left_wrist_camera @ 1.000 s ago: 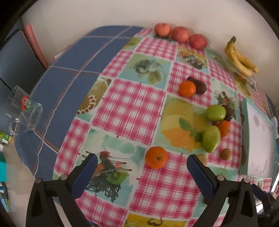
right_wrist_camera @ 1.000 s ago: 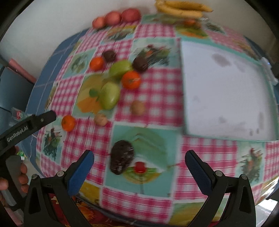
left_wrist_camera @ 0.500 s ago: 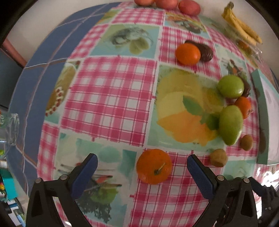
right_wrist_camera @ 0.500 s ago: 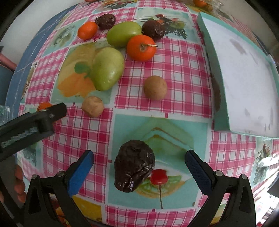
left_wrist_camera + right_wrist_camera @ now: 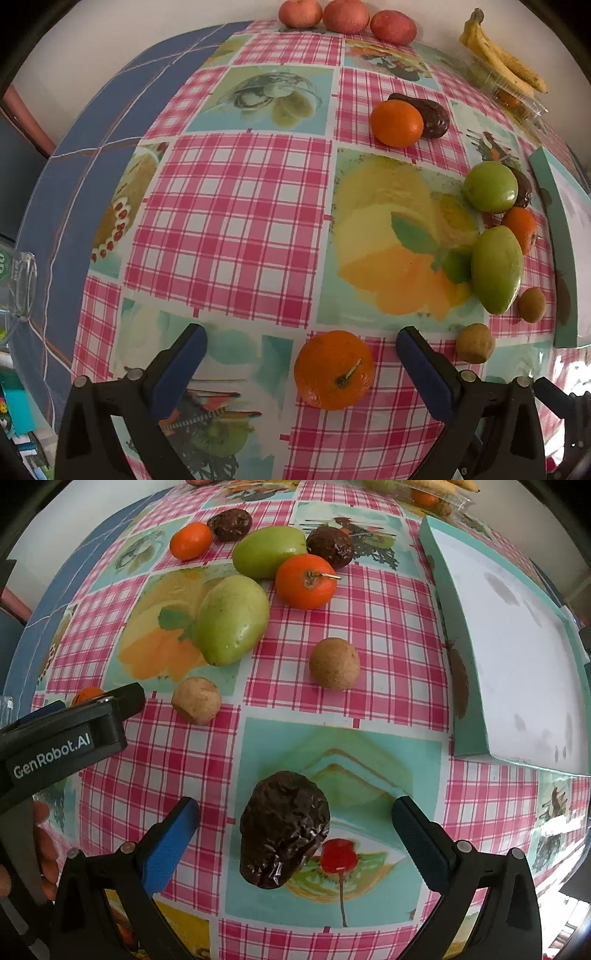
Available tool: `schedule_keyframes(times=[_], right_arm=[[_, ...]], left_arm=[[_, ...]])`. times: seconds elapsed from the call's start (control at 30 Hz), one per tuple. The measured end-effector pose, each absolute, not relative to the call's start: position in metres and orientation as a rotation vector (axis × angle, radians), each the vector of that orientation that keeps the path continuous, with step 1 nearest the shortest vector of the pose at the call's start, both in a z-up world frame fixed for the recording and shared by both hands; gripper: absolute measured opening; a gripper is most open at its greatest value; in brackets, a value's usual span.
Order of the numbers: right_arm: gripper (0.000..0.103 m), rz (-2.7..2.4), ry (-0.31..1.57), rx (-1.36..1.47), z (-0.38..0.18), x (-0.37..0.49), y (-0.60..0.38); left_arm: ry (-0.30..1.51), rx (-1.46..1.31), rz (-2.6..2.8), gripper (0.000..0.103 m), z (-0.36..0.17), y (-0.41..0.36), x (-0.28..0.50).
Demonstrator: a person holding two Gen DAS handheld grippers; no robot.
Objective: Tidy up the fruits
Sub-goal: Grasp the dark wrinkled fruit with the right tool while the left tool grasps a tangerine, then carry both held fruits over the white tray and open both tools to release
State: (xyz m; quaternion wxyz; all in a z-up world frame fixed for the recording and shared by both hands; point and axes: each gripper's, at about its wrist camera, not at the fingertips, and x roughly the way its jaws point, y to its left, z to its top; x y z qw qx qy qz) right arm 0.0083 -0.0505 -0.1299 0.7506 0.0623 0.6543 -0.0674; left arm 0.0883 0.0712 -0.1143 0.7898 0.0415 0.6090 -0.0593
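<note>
In the left wrist view my left gripper (image 5: 301, 343) is open, its blue pads on either side of an orange (image 5: 334, 370) lying on the checked tablecloth, without touching it. My right gripper (image 5: 295, 814) is open too, straddling a wrinkled dark fruit (image 5: 284, 832) with gaps on both sides. Beyond lie two green mangoes (image 5: 232, 618) (image 5: 269, 552), an orange with a stem (image 5: 306, 580), two small brown fruits (image 5: 334, 662) (image 5: 196, 700), another orange (image 5: 396, 123) and dark fruits (image 5: 432, 116). The left gripper's body (image 5: 62, 734) shows at the right wrist view's left edge.
A teal tray with a white floor (image 5: 447, 635) lies to the right of the fruit. Three red apples (image 5: 345, 16) and bananas (image 5: 506, 62) line the far edge by the wall, with a clear plastic box (image 5: 517, 99). A glass (image 5: 18, 277) stands at the left.
Both grippers have dropped lower and moved forward toward the table. The orange now sits between the left pads, and the dark fruit between the right pads. Both stay open.
</note>
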Motion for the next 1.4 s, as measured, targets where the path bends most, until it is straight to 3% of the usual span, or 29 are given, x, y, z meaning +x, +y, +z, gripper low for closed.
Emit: schedule_keyframes(times=[0.23, 0.37, 0.43, 0.5, 0.57, 0.63, 0.67, 0.73, 1.1, 1.4], right_arm=[[0.103, -0.159, 1.486, 0.180, -0.117, 0.007, -0.065], [0.083, -0.149, 1.454, 0.186, -0.109, 0.004, -0.068], [0.074, -0.143, 1.443, 0.195, -0.105, 0.003, -0.070], [0.062, -0.136, 1.438, 0.209, -0.102, 0.002, -0.073], [0.055, -0.119, 1.433, 0.225, -0.099, 0.000, -0.074], [0.044, -0.097, 1.432, 0.238, -0.092, 0.001, -0.079], [0.040, -0.086, 1.429, 0.245, -0.090, -0.001, -0.082], [0.040, -0.081, 1.426, 0.248, -0.088, -0.002, -0.084], [0.040, -0.076, 1.260, 0.254, -0.032, -0.007, -0.108], [0.040, -0.204, 1.211, 0.294, -0.015, 0.001, -0.170]], left_arm=[[1.381, 0.104, -0.138, 0.103, -0.109, 0.069, 0.085], [1.393, 0.106, -0.139, 0.098, -0.107, 0.065, 0.085], [1.384, 0.105, -0.145, 0.078, -0.101, 0.062, 0.084], [1.393, 0.061, -0.175, 0.067, -0.093, 0.063, 0.081], [1.409, 0.000, -0.203, 0.063, -0.087, 0.064, 0.080], [1.411, -0.030, -0.208, 0.046, -0.083, 0.065, 0.078], [1.409, -0.026, -0.198, 0.042, -0.081, 0.066, 0.077], [1.410, -0.030, -0.195, 0.038, -0.078, 0.065, 0.075], [1.306, -0.076, -0.201, 0.037, -0.041, 0.064, 0.061], [1.259, -0.056, -0.281, 0.037, -0.016, 0.019, 0.056]])
